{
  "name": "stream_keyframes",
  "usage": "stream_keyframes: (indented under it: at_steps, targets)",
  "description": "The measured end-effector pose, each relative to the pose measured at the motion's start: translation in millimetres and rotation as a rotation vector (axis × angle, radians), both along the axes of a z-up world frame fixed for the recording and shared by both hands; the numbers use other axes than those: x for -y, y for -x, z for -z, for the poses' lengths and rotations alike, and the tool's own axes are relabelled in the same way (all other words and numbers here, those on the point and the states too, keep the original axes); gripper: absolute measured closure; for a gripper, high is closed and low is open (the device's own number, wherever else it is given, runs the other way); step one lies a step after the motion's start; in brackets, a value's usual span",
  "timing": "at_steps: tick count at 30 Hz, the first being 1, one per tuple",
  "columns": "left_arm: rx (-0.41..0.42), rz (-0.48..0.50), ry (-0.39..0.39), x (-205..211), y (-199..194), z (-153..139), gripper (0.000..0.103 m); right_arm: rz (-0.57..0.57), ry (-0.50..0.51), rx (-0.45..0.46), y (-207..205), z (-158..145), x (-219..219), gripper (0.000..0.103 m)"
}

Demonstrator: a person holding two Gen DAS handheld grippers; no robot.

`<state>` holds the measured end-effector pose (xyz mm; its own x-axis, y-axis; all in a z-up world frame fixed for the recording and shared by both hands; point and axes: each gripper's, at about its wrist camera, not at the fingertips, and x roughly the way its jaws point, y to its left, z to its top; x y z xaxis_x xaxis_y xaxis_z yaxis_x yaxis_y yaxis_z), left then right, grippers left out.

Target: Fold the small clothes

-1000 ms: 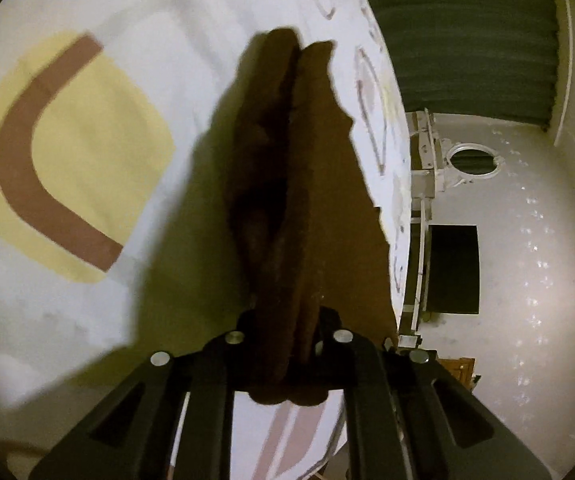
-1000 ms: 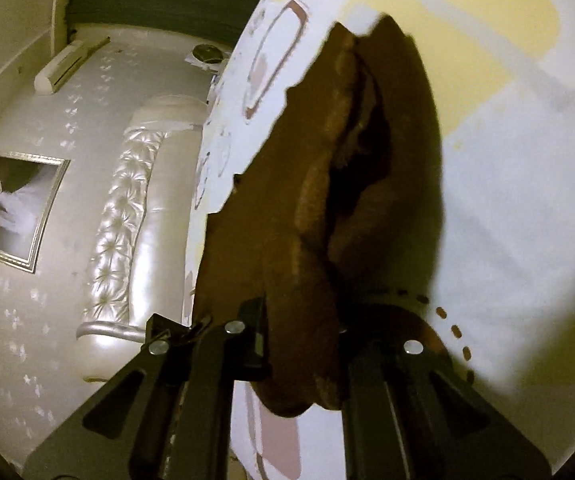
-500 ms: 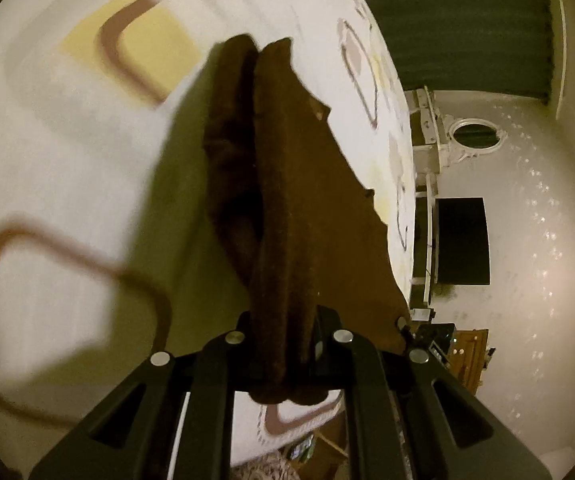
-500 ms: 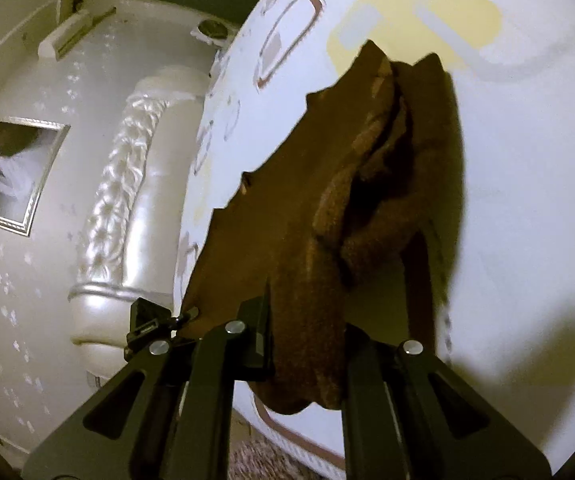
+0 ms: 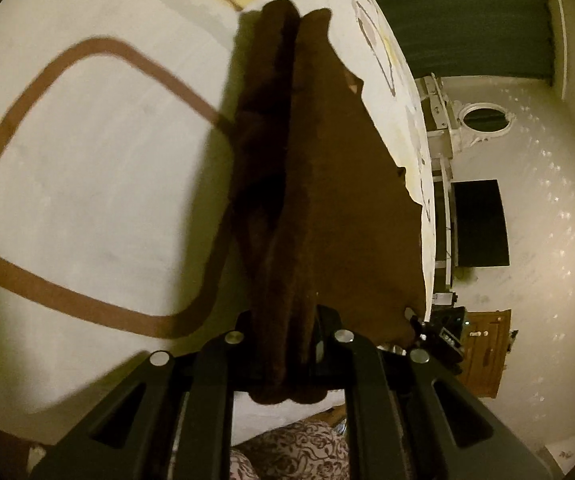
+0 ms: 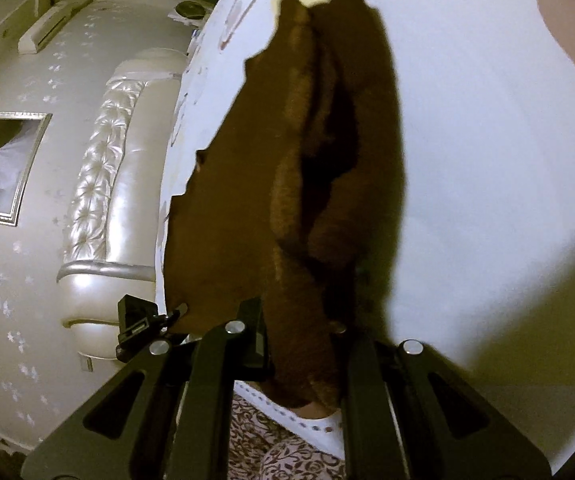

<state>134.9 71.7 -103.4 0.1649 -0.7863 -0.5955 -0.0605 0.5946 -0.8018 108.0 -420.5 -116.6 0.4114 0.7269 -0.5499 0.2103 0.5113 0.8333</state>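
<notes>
Brown fleecy cloth [image 5: 319, 184] runs straight out from both your tongs, its long axis pointing away from each camera along the fingers, over the bed [image 5: 87, 168]. In the left wrist view the garment rises from the left tongs [image 5: 285, 344] as a doubled strip with a seam-like crease down its middle, and a flat sheet of it fans off to the right. Both black fingers there are pressed in on the bunched edge, with a small wad of cloth poking out behind the grip. In the right wrist view the same cloth [image 6: 247, 200] stretches up from the right tongs [image 6: 301, 344], clamped just as tightly, with the flat sheet spreading to the left and a deep dark fold sagging beside the middle ridge.

You cannot tell what kind of garment it is; both views show only pleats and a ragged outer edge. Its far end blurs against the white bedspread, so whether it touches the bed there is unclear. The cloth's shadow darkens the spread alongside it. A bit of the other tool [image 6: 135, 326] peeks out at the sheet's lower corner in the right view. Patterned fabric [image 6: 271, 440] shows below the tongs, cut off by the frame. A padded headboard [image 6: 99, 168] stands to the left of the bed.
</notes>
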Motion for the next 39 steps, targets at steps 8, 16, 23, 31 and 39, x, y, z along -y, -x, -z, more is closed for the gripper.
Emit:
stream_keyframes:
  at_steps: [8, 16, 23, 31, 39]
  targets:
    - [0.009, -0.014, 0.047, -7, 4, 8, 0.091, 0.018, -0.004, 0.034, 8, 8, 0, 0.094]
    - [0.037, -0.009, 0.041, -16, 15, 8, 0.087, 0.025, -0.014, 0.044, 9, 7, -1, 0.093]
    - [0.088, 0.013, 0.046, -19, 24, -4, 0.061, 0.023, -0.045, 0.04, 17, 3, 8, 0.078]
    - [0.159, -0.001, 0.006, -47, 48, -32, 0.03, 0.046, 0.072, 0.102, 13, -30, 33, 0.036]
    - [0.165, -0.048, -0.035, -46, -15, -24, 0.03, 0.101, 0.146, 0.129, -54, -29, 47, 0.033]
